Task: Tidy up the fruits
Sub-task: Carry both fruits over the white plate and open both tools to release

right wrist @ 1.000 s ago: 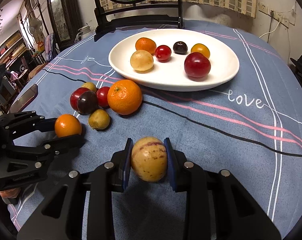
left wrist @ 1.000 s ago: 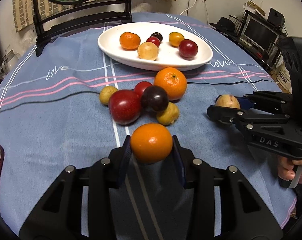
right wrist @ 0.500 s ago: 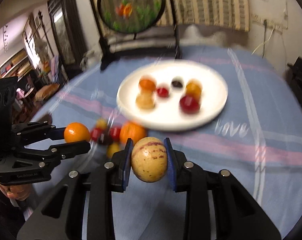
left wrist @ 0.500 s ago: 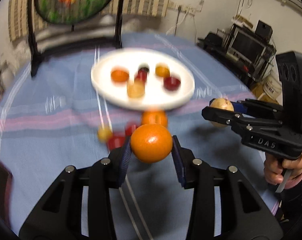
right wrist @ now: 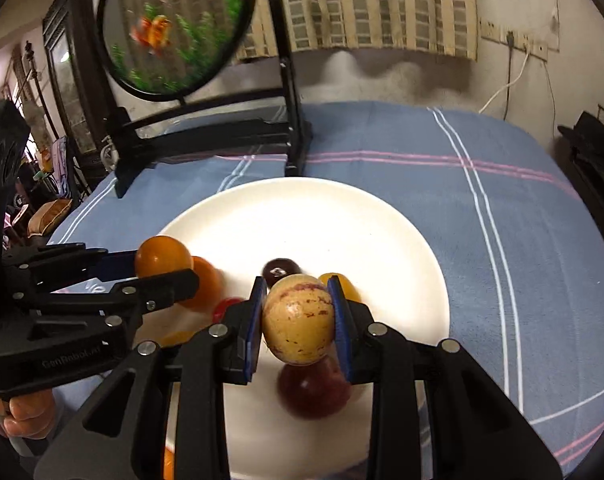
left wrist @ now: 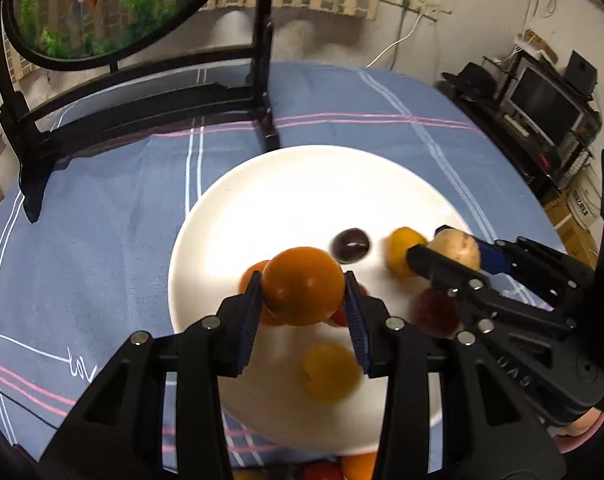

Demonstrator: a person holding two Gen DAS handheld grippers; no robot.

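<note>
Fruits on round white plate [left wrist: 230,216] blurred, partly hidden behind grippers. Left gripper [left wrist: 303,308] clamps round orange tangerine [left wrist: 302,285] over plate; right gripper [right wrist: 298,326] clamps speckled yellow fruit [right wrist: 298,318] above it. Dark plum [left wrist: 350,244] beyond.

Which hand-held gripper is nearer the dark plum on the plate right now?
About even, right slightly nearer. The dark plum sits just beyond the right hand-held gripper, and ahead-right of the left hand-held gripper, above the plate.
</note>
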